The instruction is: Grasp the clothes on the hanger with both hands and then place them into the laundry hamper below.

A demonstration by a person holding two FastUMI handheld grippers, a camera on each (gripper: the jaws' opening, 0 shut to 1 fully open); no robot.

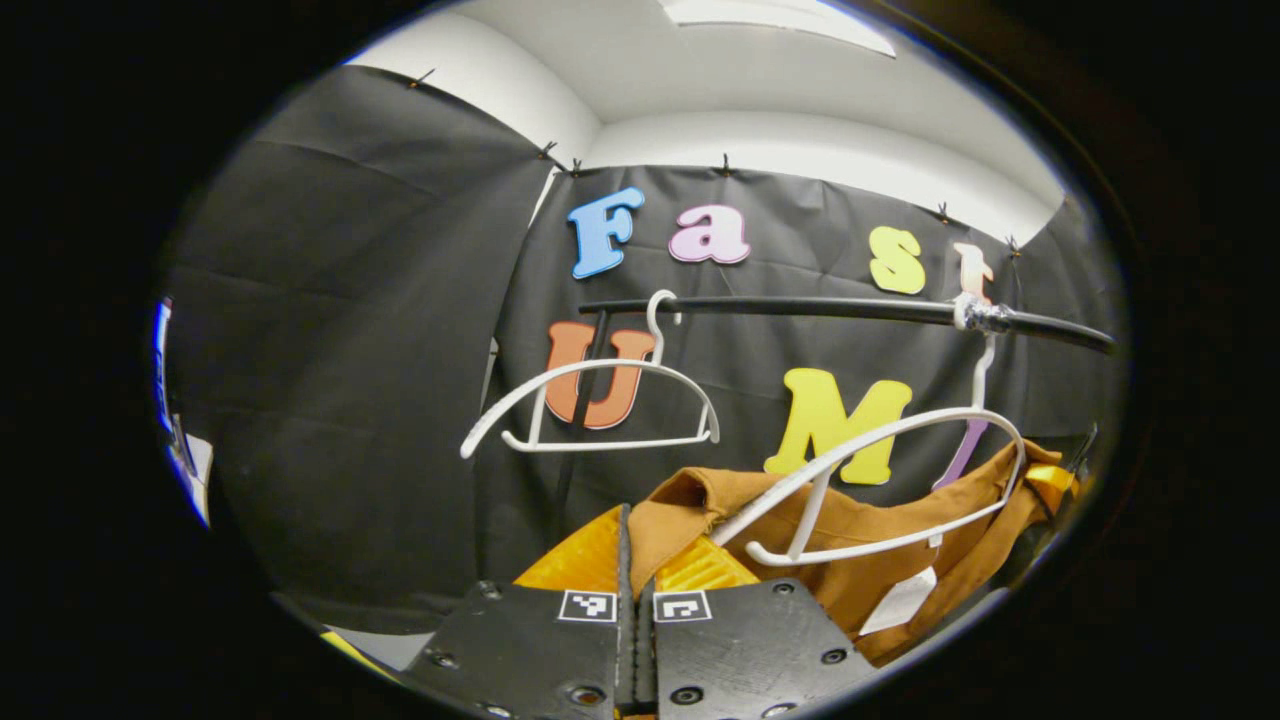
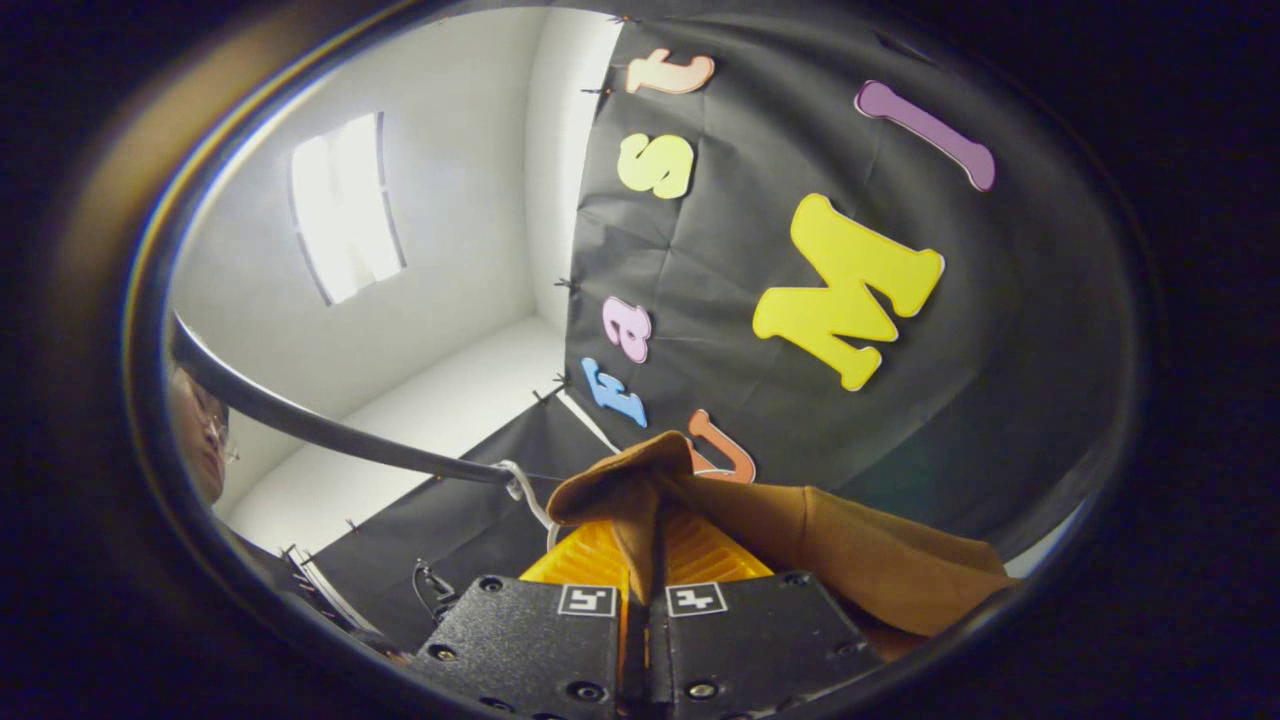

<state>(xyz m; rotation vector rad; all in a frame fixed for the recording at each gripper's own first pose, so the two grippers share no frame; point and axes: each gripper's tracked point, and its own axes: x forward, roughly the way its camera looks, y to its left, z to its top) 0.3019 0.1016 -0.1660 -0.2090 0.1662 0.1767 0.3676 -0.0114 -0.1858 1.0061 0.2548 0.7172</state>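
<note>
Left gripper view: left gripper (image 1: 634, 560) pinched shut on the brown garment (image 1: 880, 545) at lower centre, fabric draped under the right hanger (image 1: 880, 480); bare hanger (image 1: 590, 405) on the rail (image 1: 800, 308) upper left; right gripper view: right gripper (image 2: 640, 555) clamped on the garment (image 2: 800, 540) at bottom centre, black wall close behind

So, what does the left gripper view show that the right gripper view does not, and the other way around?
Left gripper view: the left gripper pinches the brown cloth garment. There is an empty white plastic hanger, a second white hanger in front of the garment, and the garment's white tag.
Right gripper view: the right gripper pinches another fold of the garment, with part of a person at the left edge.
Both: the brown garment and the black rail.
</note>
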